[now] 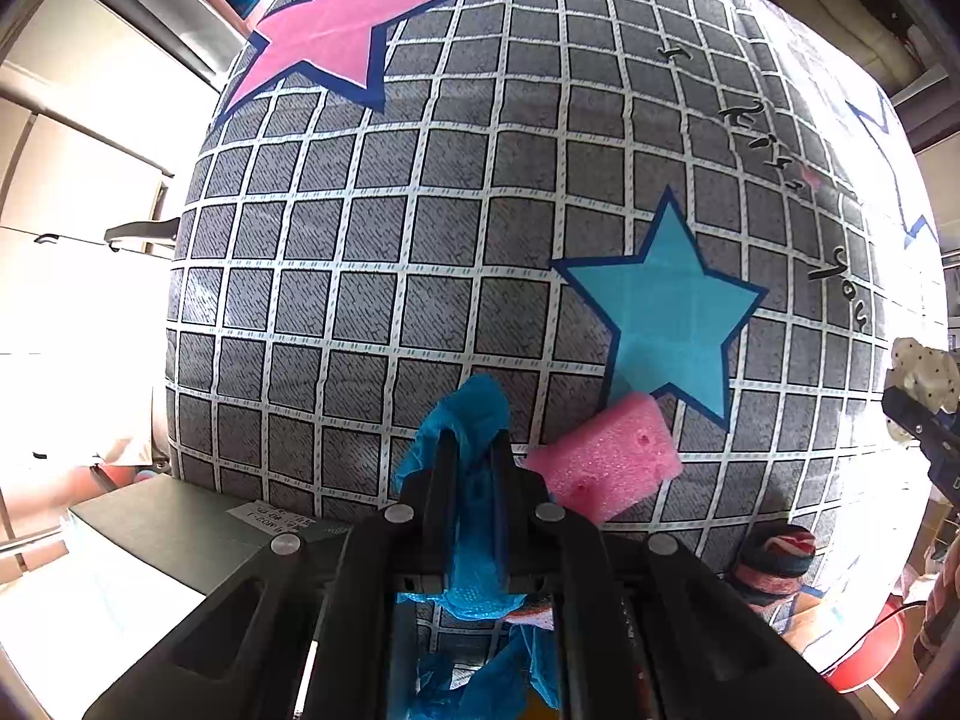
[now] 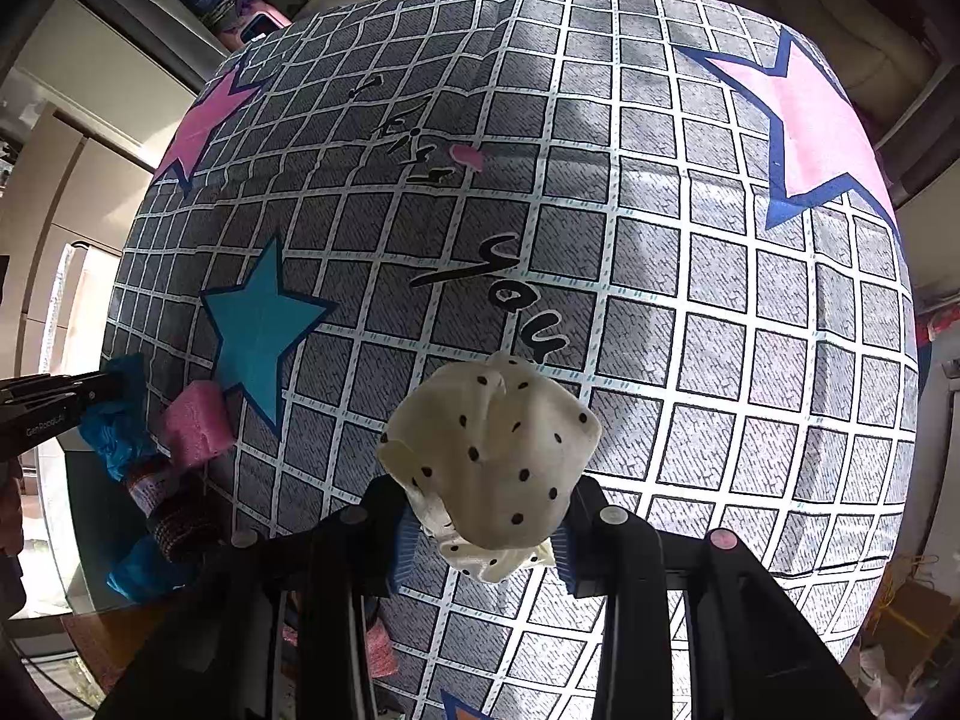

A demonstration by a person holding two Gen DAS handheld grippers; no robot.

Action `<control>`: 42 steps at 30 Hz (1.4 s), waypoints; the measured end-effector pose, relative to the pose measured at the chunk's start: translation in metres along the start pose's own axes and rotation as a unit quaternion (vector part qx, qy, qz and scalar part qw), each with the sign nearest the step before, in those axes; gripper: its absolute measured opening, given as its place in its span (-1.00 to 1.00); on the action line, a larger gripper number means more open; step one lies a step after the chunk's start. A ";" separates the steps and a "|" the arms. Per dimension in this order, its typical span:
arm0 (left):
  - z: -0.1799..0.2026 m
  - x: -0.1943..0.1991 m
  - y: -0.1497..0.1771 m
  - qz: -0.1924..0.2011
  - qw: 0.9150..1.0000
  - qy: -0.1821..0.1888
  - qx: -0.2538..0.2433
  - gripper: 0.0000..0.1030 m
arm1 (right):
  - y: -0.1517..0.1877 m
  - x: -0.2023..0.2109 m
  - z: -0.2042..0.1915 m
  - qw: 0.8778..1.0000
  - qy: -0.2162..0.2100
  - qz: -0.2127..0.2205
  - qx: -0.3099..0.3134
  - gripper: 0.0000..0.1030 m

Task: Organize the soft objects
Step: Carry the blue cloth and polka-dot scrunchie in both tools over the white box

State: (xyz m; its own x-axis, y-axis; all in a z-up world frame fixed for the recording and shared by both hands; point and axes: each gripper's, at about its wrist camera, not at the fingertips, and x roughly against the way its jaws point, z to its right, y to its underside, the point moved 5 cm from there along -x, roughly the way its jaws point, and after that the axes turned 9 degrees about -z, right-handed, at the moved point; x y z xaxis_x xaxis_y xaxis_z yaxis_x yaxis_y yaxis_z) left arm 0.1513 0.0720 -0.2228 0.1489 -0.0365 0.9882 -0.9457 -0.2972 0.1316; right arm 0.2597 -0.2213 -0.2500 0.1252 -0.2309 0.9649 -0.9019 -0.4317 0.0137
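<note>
My left gripper (image 1: 471, 450) is shut on a blue crinkly cloth (image 1: 474, 414) and holds it over the near edge of a grey checked bedsheet (image 1: 360, 240) with stars. A pink sponge (image 1: 606, 459) lies on the sheet just right of it. My right gripper (image 2: 486, 516) is shut on a white cloth with black dots (image 2: 492, 450), held above the sheet (image 2: 690, 330). In the right wrist view the left gripper (image 2: 90, 390), its blue cloth (image 2: 120, 432) and the pink sponge (image 2: 195, 423) show at the left edge. The right gripper's dotted cloth shows at the right edge of the left wrist view (image 1: 924, 372).
A dark and red knitted roll (image 1: 774, 558) lies at the sheet's near edge, right of the sponge; it also shows in the right wrist view (image 2: 174, 516). A grey box (image 1: 180, 528) stands at the lower left. Cupboards (image 1: 72, 180) stand to the left.
</note>
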 end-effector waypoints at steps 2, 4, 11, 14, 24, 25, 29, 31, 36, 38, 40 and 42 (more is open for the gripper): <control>0.006 0.020 0.007 0.026 1.000 0.017 -0.004 -0.80 | 0.005 0.010 -0.006 1.000 -0.011 0.003 -0.006 -0.27; 0.017 0.036 0.017 0.048 0.998 0.025 -0.018 -0.80 | 0.011 0.019 -0.010 1.000 -0.015 0.008 -0.006 -0.27; 0.092 0.073 0.054 0.112 0.987 0.073 -0.084 -0.80 | 0.036 0.039 -0.028 1.000 -0.014 0.012 0.004 -0.27; 0.120 0.088 0.081 0.136 0.978 0.103 -0.120 -0.80 | 0.058 0.052 -0.034 1.000 -0.012 0.013 0.001 -0.27; 0.144 0.132 0.191 0.175 0.941 0.148 -0.249 -0.80 | 0.148 0.085 -0.058 0.999 -0.013 0.023 -0.045 -0.27; 0.141 0.136 0.202 0.180 0.937 0.150 -0.258 -0.80 | 0.156 0.087 -0.064 0.998 -0.013 0.024 -0.049 -0.27; 0.125 0.145 0.234 0.200 0.930 0.143 -0.274 -0.80 | 0.186 0.092 -0.088 0.998 -0.018 0.024 -0.057 -0.27; 0.114 0.147 0.244 0.200 0.930 0.154 -0.266 -0.80 | 0.199 0.093 -0.103 0.998 -0.019 0.023 -0.053 -0.27; 0.083 0.151 0.259 0.219 0.936 0.147 -0.236 -0.80 | 0.218 0.094 -0.139 0.998 -0.031 0.025 -0.038 -0.27; 0.068 0.153 0.262 0.229 0.938 0.142 -0.216 -0.80 | 0.218 0.096 -0.153 0.999 -0.031 0.030 -0.025 -0.27; 0.053 0.152 0.263 0.236 0.942 0.139 -0.193 -0.80 | 0.218 0.101 -0.167 0.999 -0.029 0.038 -0.011 -0.27; 0.036 0.151 0.265 0.243 0.946 0.131 -0.169 -0.80 | 0.217 0.106 -0.179 0.999 -0.028 0.046 0.003 -0.27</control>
State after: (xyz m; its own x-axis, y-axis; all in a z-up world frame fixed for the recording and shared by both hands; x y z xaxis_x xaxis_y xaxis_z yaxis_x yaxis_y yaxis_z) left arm -0.0661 -0.0462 -0.0413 -0.3612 0.1608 0.9185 -0.9294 0.0176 -0.3686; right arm 0.0032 -0.1834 -0.0979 0.0644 -0.3177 0.9460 -0.9083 -0.4112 -0.0762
